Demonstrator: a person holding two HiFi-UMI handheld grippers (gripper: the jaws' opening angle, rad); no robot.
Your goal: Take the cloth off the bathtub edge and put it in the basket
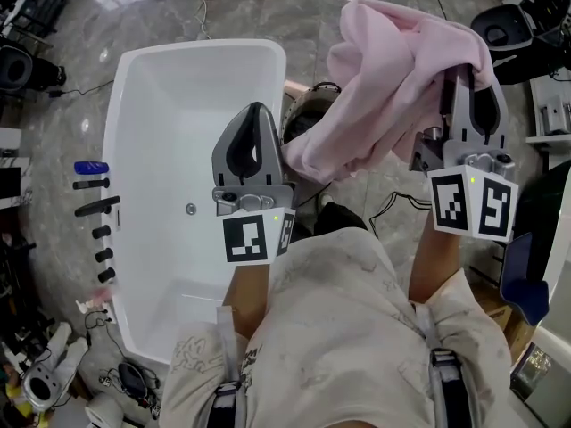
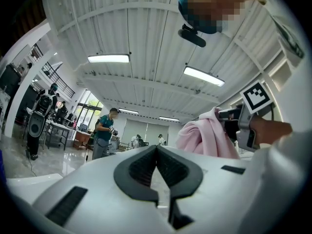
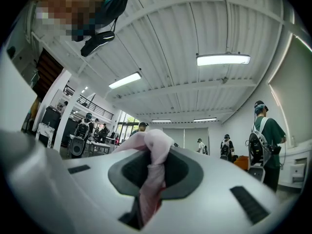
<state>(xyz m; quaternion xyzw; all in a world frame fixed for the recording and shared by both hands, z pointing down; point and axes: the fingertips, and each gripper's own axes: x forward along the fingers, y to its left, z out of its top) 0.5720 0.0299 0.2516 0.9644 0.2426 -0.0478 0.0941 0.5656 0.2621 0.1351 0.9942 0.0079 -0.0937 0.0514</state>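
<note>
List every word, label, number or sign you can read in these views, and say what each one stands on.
No readable text in any view.
Square markers on the left gripper and the right gripper: black-and-white code patterns, not letters.
Grey print on the person's clothing: too blurred to read.
Pink cloth: no label in view.

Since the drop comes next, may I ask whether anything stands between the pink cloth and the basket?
Nothing visible does. The cloth hangs from the right gripper, its lower folds over what looks like the basket beside the bathtub; the left gripper is clear.
</note>
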